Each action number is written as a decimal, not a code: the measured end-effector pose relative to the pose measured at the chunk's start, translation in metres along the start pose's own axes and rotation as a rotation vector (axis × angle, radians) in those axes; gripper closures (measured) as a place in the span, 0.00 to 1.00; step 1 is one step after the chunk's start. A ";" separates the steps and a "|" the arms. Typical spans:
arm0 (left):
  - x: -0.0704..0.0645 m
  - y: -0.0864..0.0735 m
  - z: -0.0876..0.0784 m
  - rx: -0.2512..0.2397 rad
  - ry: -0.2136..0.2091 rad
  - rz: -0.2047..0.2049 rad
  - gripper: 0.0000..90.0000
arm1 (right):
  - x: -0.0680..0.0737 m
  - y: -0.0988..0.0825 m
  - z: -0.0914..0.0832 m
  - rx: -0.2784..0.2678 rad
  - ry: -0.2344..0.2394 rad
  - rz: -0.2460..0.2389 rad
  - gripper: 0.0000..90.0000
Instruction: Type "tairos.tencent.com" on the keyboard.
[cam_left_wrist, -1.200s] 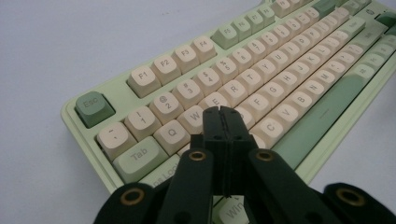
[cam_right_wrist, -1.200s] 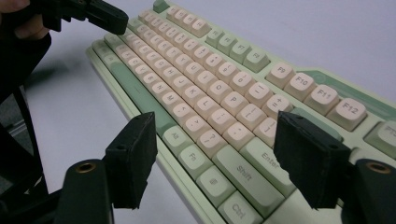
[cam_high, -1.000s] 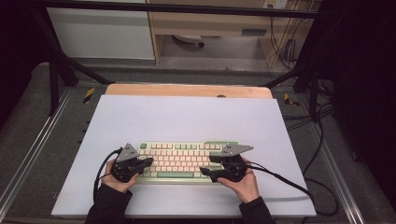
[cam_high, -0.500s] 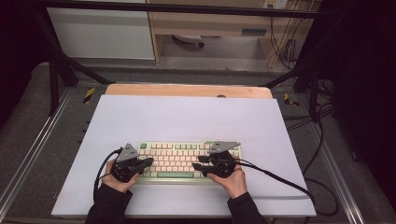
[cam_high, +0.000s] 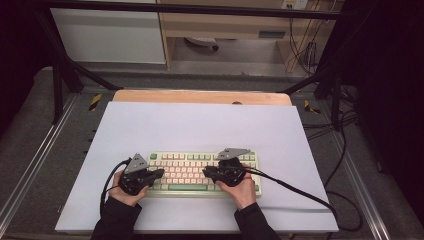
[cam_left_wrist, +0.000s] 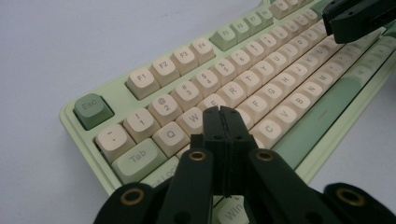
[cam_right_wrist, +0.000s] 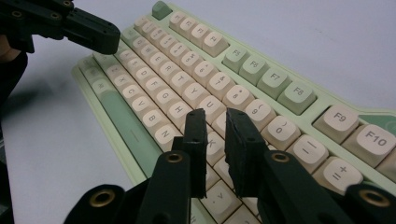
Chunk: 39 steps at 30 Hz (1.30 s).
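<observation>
A pale green mechanical keyboard (cam_high: 202, 172) with cream keycaps is found lying flat on the near half of the white table top (cam_high: 200, 125), its long side running across the person's front. Both tools are held low over it.

The left gripper (cam_left_wrist: 223, 122) is seen with its jaws pressed fully together, nothing between them, tips poised just above the keys near W and the row below. The right gripper (cam_right_wrist: 215, 122) has its jaws nearly together, a narrow gap remaining; they have just been closing, and no key or other thing is caught between them. Its tips hang over the keys near K.

The work is judged to be key pressing with closed tips. Contact with any key cannot be confirmed from either gripper view, and no key is seen depressed. Progress is therefore assessed as early or mid-course: both tools are positioned, the right one not yet fully closed.

The white sheet is clean and unmarked. A wooden board (cam_high: 200, 96) is exposed along its far edge. Black frame posts, grey floor matting, a cabinet (cam_high: 107, 35) and loose cables (cam_high: 305, 47) are noted beyond.
</observation>
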<state>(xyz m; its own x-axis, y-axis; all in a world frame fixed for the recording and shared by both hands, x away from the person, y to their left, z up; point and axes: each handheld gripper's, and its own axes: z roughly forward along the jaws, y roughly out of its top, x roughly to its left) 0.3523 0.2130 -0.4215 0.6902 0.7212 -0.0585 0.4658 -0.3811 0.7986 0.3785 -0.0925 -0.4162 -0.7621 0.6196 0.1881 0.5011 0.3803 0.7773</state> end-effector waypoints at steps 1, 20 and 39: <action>0.000 0.000 0.000 0.000 0.000 0.000 1.00 | -0.001 0.000 0.001 0.000 -0.003 0.000 0.90; -0.001 0.000 0.001 0.003 -0.002 0.003 1.00 | -0.004 0.006 0.024 0.031 -0.017 0.036 1.00; 0.000 0.000 0.001 0.003 -0.002 0.002 1.00 | -0.005 0.004 0.030 0.043 -0.029 0.016 1.00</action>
<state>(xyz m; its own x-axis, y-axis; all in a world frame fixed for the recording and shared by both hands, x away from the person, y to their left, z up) 0.3524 0.2123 -0.4217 0.6924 0.7191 -0.0583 0.4659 -0.3840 0.7972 0.3970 -0.0733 -0.4321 -0.7420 0.6452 0.1823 0.5307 0.3990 0.7478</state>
